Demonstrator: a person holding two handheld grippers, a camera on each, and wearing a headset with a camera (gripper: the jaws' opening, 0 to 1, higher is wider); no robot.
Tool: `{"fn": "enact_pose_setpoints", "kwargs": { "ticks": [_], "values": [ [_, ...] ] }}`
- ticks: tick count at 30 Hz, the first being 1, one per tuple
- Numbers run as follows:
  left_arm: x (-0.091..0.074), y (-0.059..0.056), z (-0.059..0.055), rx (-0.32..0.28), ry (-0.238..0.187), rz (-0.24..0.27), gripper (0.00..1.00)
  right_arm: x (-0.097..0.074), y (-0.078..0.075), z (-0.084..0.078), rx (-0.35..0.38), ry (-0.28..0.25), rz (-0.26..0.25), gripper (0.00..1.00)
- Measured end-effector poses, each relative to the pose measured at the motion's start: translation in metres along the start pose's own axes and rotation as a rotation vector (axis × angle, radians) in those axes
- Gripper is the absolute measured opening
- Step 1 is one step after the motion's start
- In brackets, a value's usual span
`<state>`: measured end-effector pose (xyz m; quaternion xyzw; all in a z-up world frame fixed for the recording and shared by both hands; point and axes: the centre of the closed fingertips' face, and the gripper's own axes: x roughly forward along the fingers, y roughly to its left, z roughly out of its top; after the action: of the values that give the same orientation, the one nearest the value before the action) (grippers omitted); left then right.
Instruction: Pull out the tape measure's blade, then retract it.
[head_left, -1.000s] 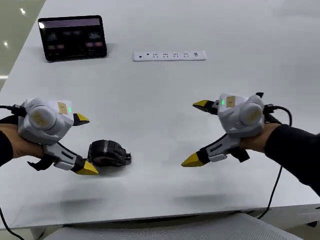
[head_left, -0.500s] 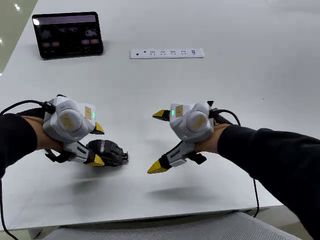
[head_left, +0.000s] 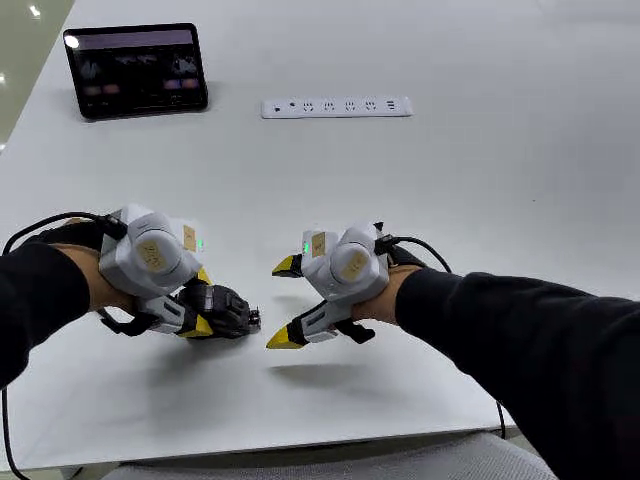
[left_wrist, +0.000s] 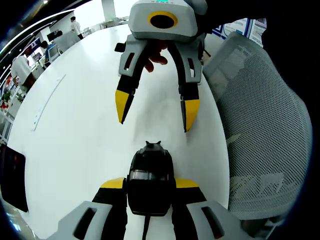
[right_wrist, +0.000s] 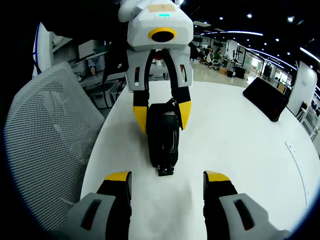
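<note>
All work sits low on the white table (head_left: 480, 200), toward its near edge. Note left gripper (head_left: 203, 301) clamped across the flat sides of the tape measure (head_left: 225, 310), which rests on the tabletop. Note right gripper (head_left: 282, 303) spread wide, just beside it, facing the case mouth, holding nothing. Expect a hard, smooth, fairly dense case: squeeze firmly. Pinch the small blade tab (right_wrist: 165, 171); likely thin, springy, quick to snap back. Pull straight, return slowly.

Bright even overhead light, soft shadows, sharp focus, fisheye-warped edges
</note>
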<state>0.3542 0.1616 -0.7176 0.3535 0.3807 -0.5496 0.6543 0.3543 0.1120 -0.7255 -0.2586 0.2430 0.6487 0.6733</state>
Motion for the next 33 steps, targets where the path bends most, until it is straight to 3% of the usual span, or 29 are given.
{"fn": "enact_pose_setpoints", "kwargs": {
  "ticks": [5,10,13,16,21,26,28,33],
  "values": [
    [0.0,0.001,0.001,-0.007,-0.028,-0.002,0.3,0.012,0.004,-0.004,-0.008,0.017,0.027,0.44],
    [0.001,0.0,0.002,0.001,-0.032,-0.013,0.3,0.023,0.002,-0.004,-0.03,0.03,0.025,0.26],
    [0.001,0.001,0.002,-0.004,-0.035,-0.016,0.3,0.027,0.002,-0.005,-0.03,0.04,0.04,0.24],
    [0.002,0.001,0.002,-0.006,-0.038,-0.017,0.3,0.031,0.0,-0.007,-0.039,0.047,0.037,0.16],
    [0.002,0.001,0.002,-0.011,-0.046,-0.014,0.3,0.035,0.002,-0.008,-0.018,0.051,0.048,0.13],
    [0.002,0.001,0.002,-0.011,-0.044,-0.01,0.3,0.037,0.002,-0.008,-0.031,0.058,0.051,0.11],
    [0.001,0.001,0.001,-0.011,-0.045,-0.011,0.3,0.035,0.003,-0.008,-0.081,0.07,0.057,0.09],
    [0.001,0.003,0.001,-0.028,-0.058,-0.007,0.3,0.032,0.0,-0.012,-0.063,0.079,0.049,0.09]
  ]
}}
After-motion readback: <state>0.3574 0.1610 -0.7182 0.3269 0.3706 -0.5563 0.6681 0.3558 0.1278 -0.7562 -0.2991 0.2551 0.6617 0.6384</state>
